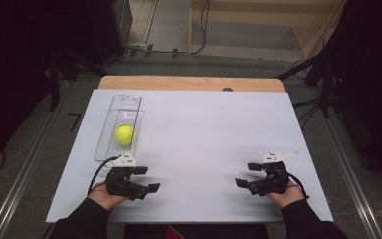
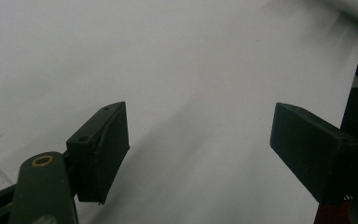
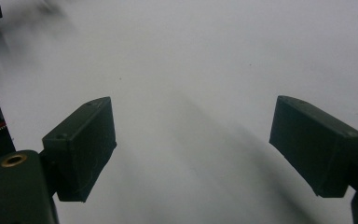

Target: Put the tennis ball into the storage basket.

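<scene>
A yellow-green tennis ball [image 1: 124, 134] lies in a clear plastic tray [image 1: 121, 107] at the left of the white table top [image 1: 194, 144]. My left gripper [image 1: 147, 179] rests near the front edge, just in front of the tray, with its jaws pointing toward the table's middle. It stands open, and in its own view the left gripper [image 2: 198, 149] has only bare white table between its fingers. My right gripper [image 1: 245, 175] sits at the front right, jaws pointing inward. The right gripper [image 3: 193, 149] is open too, with nothing between its black pads.
The table's wooden back edge [image 1: 189, 82] shows beyond the white sheet. Dark equipment and cables stand on the floor around the table. A wide bare stretch of white surface lies between the two grippers.
</scene>
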`<state>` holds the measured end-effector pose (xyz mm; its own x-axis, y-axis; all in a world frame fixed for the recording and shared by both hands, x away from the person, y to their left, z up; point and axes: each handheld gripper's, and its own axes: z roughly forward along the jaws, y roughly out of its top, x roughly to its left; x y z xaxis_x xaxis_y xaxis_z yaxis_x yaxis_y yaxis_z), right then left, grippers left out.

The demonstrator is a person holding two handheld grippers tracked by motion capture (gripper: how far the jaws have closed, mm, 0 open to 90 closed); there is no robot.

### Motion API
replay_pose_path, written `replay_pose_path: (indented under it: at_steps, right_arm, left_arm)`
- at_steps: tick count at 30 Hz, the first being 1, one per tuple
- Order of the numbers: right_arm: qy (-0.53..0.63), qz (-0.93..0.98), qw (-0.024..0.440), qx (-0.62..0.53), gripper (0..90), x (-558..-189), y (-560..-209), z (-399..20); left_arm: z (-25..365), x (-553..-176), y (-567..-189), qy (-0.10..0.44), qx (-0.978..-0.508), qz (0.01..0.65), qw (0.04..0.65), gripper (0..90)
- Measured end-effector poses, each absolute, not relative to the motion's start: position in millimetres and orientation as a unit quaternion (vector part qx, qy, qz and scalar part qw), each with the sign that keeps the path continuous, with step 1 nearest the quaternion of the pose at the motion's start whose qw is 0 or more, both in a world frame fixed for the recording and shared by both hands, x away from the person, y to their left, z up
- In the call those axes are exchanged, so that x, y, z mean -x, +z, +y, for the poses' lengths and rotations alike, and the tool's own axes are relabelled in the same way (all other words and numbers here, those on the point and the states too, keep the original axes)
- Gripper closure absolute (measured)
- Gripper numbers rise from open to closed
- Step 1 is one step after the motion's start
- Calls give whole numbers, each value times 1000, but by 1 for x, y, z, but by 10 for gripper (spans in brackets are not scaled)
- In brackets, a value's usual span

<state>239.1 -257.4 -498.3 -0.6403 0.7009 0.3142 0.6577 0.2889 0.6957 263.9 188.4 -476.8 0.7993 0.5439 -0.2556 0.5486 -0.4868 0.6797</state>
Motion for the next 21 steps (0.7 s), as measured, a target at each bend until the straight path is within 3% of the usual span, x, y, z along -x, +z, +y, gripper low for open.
replay_pose_path:
  at_steps: [21]
  right_arm:
    - [420, 802, 25, -423, 124, -239, -498, -257]
  left_arm:
    - [191, -264, -479, -4, -861, 321, 395, 204]
